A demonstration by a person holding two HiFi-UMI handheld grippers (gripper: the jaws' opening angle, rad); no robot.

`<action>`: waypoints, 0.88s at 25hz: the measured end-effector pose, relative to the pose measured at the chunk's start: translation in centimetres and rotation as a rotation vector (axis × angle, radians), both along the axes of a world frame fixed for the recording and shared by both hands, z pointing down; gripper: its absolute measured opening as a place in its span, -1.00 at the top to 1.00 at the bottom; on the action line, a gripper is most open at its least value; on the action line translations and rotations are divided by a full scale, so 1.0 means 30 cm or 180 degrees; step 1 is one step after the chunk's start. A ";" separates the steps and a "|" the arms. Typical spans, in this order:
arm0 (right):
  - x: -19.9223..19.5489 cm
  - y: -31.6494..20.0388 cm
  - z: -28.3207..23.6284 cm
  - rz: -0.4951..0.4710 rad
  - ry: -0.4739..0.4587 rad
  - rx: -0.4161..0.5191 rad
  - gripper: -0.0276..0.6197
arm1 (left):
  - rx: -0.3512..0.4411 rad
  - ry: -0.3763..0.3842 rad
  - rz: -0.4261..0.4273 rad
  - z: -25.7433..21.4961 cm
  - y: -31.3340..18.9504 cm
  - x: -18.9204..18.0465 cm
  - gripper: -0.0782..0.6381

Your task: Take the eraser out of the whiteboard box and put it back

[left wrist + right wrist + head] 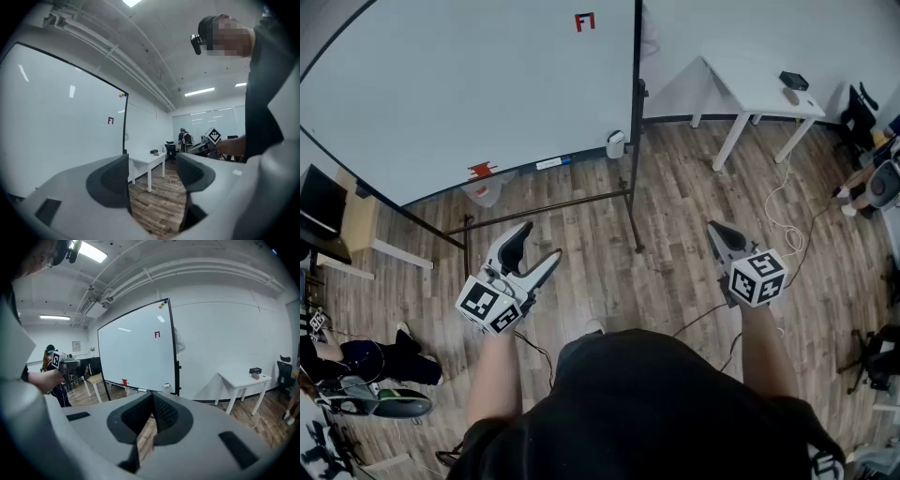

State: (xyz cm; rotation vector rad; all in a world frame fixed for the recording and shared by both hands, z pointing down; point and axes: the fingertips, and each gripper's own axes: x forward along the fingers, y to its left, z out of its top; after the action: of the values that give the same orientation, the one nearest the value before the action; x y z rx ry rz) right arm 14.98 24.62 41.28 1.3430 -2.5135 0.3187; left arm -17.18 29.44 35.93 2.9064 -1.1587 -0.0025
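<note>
Although it is too small to be made out for certain, the eraser [482,170] is taken to be the red piece standing out of the translucent whiteboard box [486,192], which hangs at the left part of the lower edge of the whiteboard [441,84] in the head view. It is well apart from both tools. The left hand-held gripper [540,242] is held spread and empty, and the right hand-held gripper [719,234] is pressed together. The eraser is judged light, stiff in its body, soft on its wiping face and not fragile. It is best pinched across the exposed top, clear of the thin box wall. The board is glossy and black-framed, and the floor [675,187] is laid in wood planks.

In the left gripper view, the left hand-held gripper [152,161] is seen wide apart, with nothing between its dark ribbed pads [112,180]. The box is not shown there.

In the right gripper view, the right hand-held gripper [152,397] is seen closed pad against pad, holding nothing. The red eraser [124,381] is seen far off at the board's lower edge.
</note>
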 end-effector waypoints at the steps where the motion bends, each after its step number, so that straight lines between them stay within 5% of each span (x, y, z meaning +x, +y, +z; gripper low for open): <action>1: 0.006 0.002 0.001 0.0011 0.0001 -0.0004 0.93 | -0.0005 -0.0016 0.0000 0.001 0.000 0.004 -0.12; 22: 0.110 -0.069 0.051 0.0072 -0.0068 -0.0077 0.93 | -0.0151 -0.0277 0.0099 0.104 -0.122 0.254 0.03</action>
State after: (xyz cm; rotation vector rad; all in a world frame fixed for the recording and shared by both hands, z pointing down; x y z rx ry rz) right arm 18.27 22.54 42.80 1.3666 -2.5051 0.3690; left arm -9.55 25.79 39.05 2.9094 -1.1086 0.1513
